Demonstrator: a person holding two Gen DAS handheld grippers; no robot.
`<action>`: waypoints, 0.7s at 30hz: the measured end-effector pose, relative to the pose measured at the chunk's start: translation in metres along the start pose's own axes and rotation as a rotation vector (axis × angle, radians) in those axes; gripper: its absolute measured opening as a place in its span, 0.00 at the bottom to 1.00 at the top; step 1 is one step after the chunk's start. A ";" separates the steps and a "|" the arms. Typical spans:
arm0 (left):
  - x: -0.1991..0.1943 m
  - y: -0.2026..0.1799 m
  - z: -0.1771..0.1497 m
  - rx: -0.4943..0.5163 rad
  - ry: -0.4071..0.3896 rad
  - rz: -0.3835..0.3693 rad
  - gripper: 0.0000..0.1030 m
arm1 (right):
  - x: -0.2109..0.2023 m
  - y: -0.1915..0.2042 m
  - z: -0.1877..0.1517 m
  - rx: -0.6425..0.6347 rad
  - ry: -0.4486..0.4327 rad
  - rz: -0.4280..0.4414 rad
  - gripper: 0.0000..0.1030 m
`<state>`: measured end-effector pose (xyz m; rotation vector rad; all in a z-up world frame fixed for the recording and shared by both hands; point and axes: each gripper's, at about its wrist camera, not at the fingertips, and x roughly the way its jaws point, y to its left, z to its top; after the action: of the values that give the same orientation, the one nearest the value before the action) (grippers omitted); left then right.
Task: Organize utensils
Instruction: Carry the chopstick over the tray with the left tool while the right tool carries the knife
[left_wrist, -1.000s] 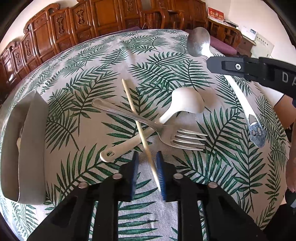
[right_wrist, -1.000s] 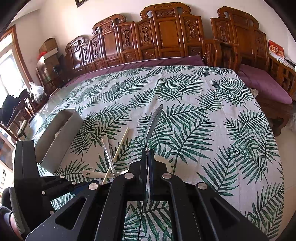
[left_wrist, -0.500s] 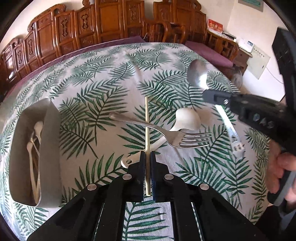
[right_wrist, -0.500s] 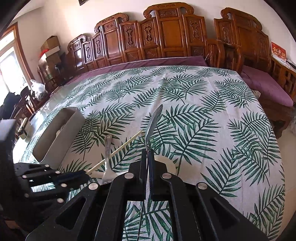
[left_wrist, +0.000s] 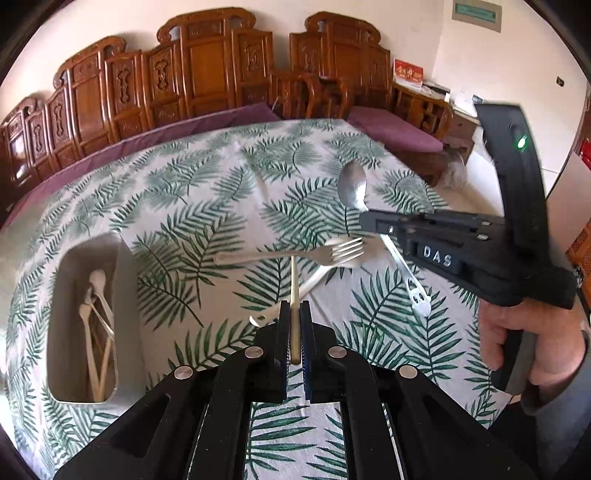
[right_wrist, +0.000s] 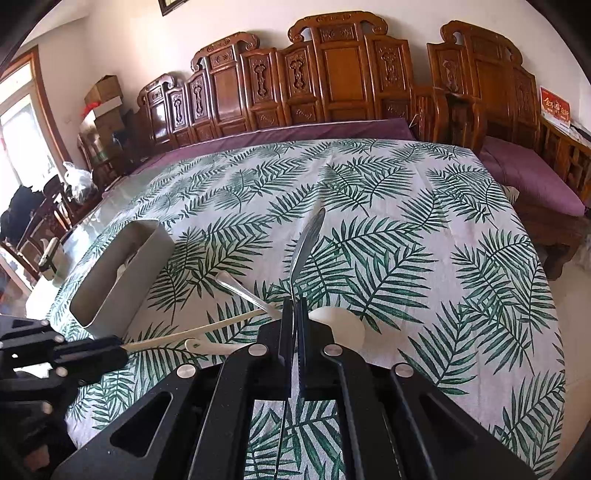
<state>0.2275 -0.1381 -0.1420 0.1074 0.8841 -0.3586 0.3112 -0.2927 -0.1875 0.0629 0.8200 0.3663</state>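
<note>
Two claws are at work over a bench (right_wrist: 424, 206) covered with a palm-leaf cloth. Taking the metal fork (left_wrist: 295, 255) lying on that cloth as the landmark: the left claw (left_wrist: 294, 332) is on the near side of the fork, pressed together on a pale chopstick (left_wrist: 294, 295) whose free end reaches up to the fork's handle. The right claw (right_wrist: 294, 321) sits at the right of the fork's tines in the left wrist view, pinching the handle of a metal spoon (left_wrist: 354, 188); the spoon's bowl sticks up beyond the fork and its pierced handle end hangs down on the near side. A hand (left_wrist: 532, 343) grips that claw's handle. A white plastic spoon (right_wrist: 338, 326) lies under the fork, crossing it, with its bowl by the tines. Well to the left of the fork stands a grey oblong holder (left_wrist: 125, 314), with several white utensils (left_wrist: 96, 317) inside it. Beyond the fork, past the bench's far edge, runs a row of carved wooden chairs (right_wrist: 332, 74) with purple cushions.
</note>
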 end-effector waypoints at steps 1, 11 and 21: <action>-0.003 0.001 0.001 0.000 -0.006 0.004 0.04 | 0.000 0.000 0.000 0.000 0.000 0.000 0.03; -0.030 0.028 0.002 -0.031 -0.052 0.049 0.04 | 0.002 0.018 0.003 -0.038 0.000 0.012 0.03; -0.053 0.066 -0.004 -0.076 -0.083 0.099 0.04 | 0.008 0.054 -0.001 -0.104 0.018 0.035 0.03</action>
<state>0.2169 -0.0616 -0.1075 0.0658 0.8057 -0.2351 0.2990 -0.2392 -0.1829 -0.0225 0.8172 0.4425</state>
